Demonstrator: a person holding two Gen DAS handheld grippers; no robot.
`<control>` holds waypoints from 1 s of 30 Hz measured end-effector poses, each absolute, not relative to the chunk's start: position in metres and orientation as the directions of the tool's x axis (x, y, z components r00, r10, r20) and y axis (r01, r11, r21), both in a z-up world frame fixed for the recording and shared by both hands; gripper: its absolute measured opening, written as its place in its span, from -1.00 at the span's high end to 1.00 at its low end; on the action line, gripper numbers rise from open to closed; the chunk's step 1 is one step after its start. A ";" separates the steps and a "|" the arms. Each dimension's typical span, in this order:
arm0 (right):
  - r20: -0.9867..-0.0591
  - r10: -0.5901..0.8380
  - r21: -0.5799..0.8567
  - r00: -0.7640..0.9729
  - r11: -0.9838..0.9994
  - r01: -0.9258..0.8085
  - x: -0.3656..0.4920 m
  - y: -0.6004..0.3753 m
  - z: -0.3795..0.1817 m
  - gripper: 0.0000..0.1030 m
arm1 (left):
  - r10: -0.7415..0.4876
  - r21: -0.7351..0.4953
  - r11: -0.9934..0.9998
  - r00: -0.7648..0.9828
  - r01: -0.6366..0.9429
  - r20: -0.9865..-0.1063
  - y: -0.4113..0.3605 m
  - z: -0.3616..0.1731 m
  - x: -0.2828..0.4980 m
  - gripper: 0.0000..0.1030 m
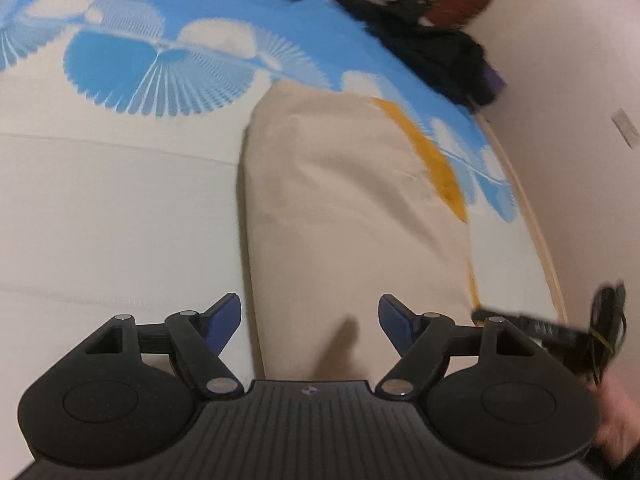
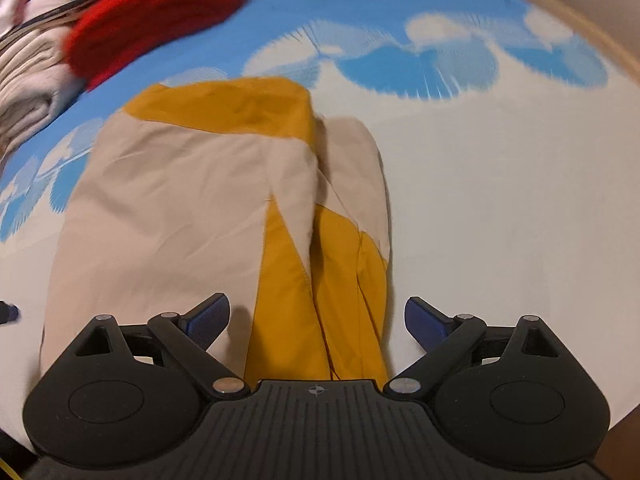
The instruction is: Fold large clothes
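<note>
A beige and mustard-yellow garment (image 2: 192, 208) lies folded lengthwise on the bed, running away from me. In the left wrist view it (image 1: 344, 208) shows mostly beige with a yellow strip along its right edge. My left gripper (image 1: 310, 322) is open and empty, hovering over the garment's near end. My right gripper (image 2: 318, 322) is open and empty above the garment's near yellow part. The other gripper's black tip (image 1: 560, 330) shows at the right edge of the left wrist view.
The bed sheet (image 2: 500, 200) is white with a blue fan pattern. A folded red garment (image 2: 156, 16) and a stack of pale folded clothes (image 2: 28, 80) lie at the far left. Dark clothes (image 1: 436, 52) are piled by the wall (image 1: 560, 60).
</note>
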State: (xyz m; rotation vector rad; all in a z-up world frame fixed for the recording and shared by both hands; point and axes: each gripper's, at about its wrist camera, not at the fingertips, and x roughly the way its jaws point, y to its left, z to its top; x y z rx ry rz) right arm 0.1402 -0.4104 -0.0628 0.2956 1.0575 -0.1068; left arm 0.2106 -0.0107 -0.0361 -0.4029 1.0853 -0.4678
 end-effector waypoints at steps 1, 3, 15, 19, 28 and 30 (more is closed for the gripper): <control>-0.880 0.067 0.205 0.471 0.946 0.250 0.144 -0.413 -0.069 -0.84 | -0.539 -0.528 0.837 0.377 0.142 -0.753 -0.012 -0.043 0.222 -0.56; -0.902 0.087 0.223 0.424 0.932 0.284 0.149 -0.414 -0.081 -0.84 | -0.539 -0.547 0.833 0.353 0.086 -0.765 -0.014 -0.056 0.244 -0.56; -0.897 0.095 0.238 0.431 0.926 0.292 0.159 -0.409 -0.087 -0.54 | -0.631 -0.676 0.737 0.348 -0.013 -0.694 -0.039 -0.105 0.288 -0.65; -0.882 0.092 0.252 0.462 0.921 0.298 0.159 -0.409 -0.083 0.08 | -0.602 -0.648 0.762 0.394 0.024 -0.694 -0.047 -0.098 0.288 -0.16; -0.839 0.054 0.236 0.541 0.932 0.274 0.169 -0.390 -0.069 0.81 | -0.559 -0.560 0.806 0.560 0.194 -0.612 -0.045 -0.016 0.283 0.16; -0.813 0.077 0.271 0.577 0.927 0.259 0.177 -0.384 -0.065 0.85 | -0.534 -0.535 0.821 0.597 0.198 -0.599 -0.031 -0.002 0.289 0.16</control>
